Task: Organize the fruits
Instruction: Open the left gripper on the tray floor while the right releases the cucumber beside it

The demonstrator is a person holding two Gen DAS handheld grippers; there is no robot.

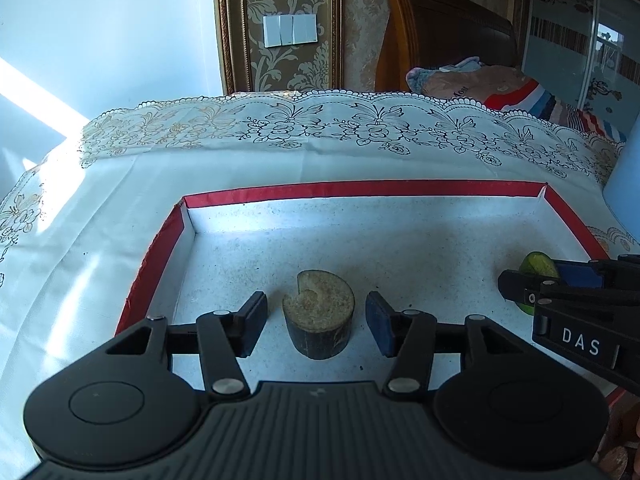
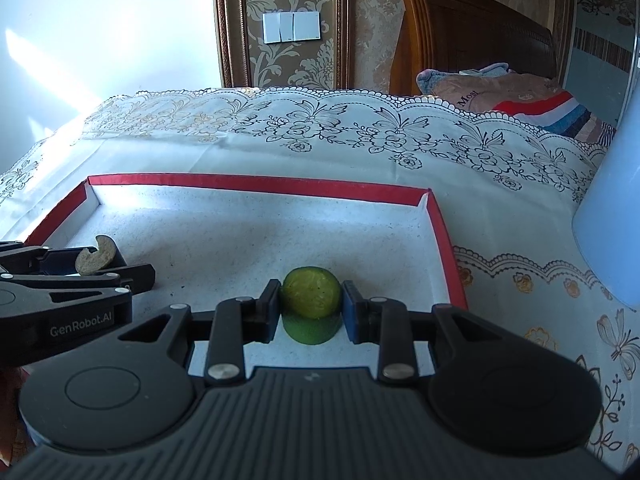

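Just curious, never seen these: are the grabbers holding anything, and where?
The right gripper pinches the green piece by its sides. The left gripper is open around the brown piece, not touching.

Two close wrist views over the shared red-rimmed tray (image 1: 360, 189), seemingly side by side.

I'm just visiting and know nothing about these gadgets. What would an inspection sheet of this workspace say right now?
Surface: white lace-edged tablecloth carrying a red-rimmed tray.
Job's things: brown notched fruit piece and green fruit piece, both in the tray.
Clutter: pale blue object at the right edge, unidentifiable.
Grippers: left gripper open, straddling the brown piece without touching; right gripper shut on the green piece.
Cables: nothing seen.
Surroundings: wall switch, wooden headboard, striped bedding.
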